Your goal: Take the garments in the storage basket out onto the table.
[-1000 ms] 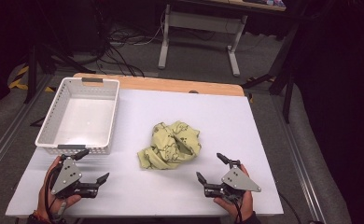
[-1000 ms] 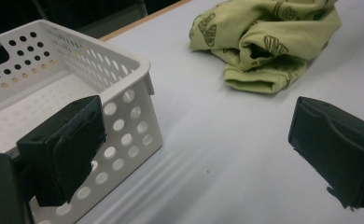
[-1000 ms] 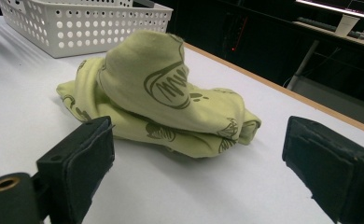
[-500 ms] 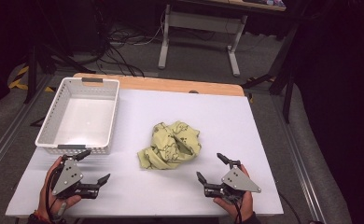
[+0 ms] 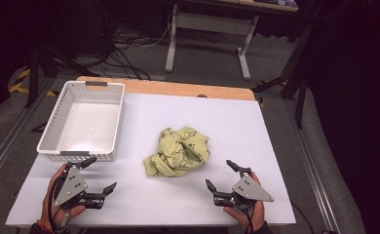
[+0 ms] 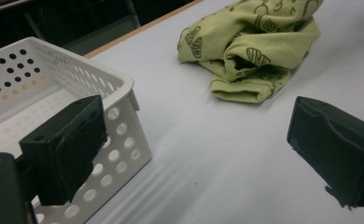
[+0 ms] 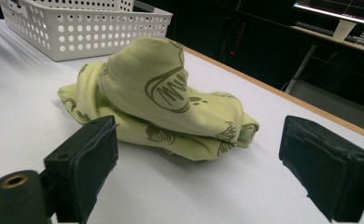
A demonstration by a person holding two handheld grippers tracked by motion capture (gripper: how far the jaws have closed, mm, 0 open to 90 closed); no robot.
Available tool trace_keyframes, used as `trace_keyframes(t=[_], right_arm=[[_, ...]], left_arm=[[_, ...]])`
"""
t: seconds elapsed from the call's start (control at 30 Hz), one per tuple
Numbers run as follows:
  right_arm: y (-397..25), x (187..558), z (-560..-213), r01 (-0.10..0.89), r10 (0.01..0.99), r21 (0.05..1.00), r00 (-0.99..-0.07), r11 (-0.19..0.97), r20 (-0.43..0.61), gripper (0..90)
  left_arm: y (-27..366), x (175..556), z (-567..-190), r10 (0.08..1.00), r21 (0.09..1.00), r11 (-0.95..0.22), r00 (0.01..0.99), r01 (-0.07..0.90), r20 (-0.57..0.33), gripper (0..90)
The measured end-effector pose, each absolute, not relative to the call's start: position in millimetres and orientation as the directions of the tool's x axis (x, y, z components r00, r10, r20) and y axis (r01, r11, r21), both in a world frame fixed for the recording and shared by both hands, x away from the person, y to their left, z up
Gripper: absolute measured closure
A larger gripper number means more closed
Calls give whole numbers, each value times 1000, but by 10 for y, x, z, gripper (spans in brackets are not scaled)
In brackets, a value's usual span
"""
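A crumpled yellow-green cloth point(image 5: 179, 151) with dark printed figures lies in a heap near the middle of the white table point(image 5: 227, 122). An empty white perforated basket point(image 5: 83, 122) stands at the table's left. My left gripper point(image 5: 99, 173) rests open near the front left edge, just in front of the basket point(image 6: 77, 107), with the cloth point(image 6: 252, 51) farther off. My right gripper point(image 5: 222, 175) is open near the front right, a short way from the cloth point(image 7: 166, 100), jaws wide apart and holding nothing.
A wooden strip point(image 5: 178, 88) runs along the table's far edge. Beyond it are a white desk frame point(image 5: 207, 41) and cables point(image 5: 129, 41) on the dark floor. Metal rails point(image 5: 8, 141) flank the table.
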State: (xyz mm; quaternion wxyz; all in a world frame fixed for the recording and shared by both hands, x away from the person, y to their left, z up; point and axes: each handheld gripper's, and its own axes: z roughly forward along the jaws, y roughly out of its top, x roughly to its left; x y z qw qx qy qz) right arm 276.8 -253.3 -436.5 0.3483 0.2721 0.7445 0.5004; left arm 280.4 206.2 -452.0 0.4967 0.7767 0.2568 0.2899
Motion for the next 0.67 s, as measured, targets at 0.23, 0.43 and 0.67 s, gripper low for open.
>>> trace_keyframes(t=[0.23,0.43,0.67], right_arm=[[-2524,2779,-4378,62,754,933,-609,354,-246,123],[-2547,2778,-4386,71,759,932,-604,354,-242,123],[-2575,2804,-4374,82,772,931,-587,357,-245,123]], left_arm=[[2056,2815,-4530,683,918,-378,705,118,190,57],[2041,2855,-4545,681,919,-374,710,128,178,57],[2039,2870,-4550,676,916,-382,713,123,186,57]])
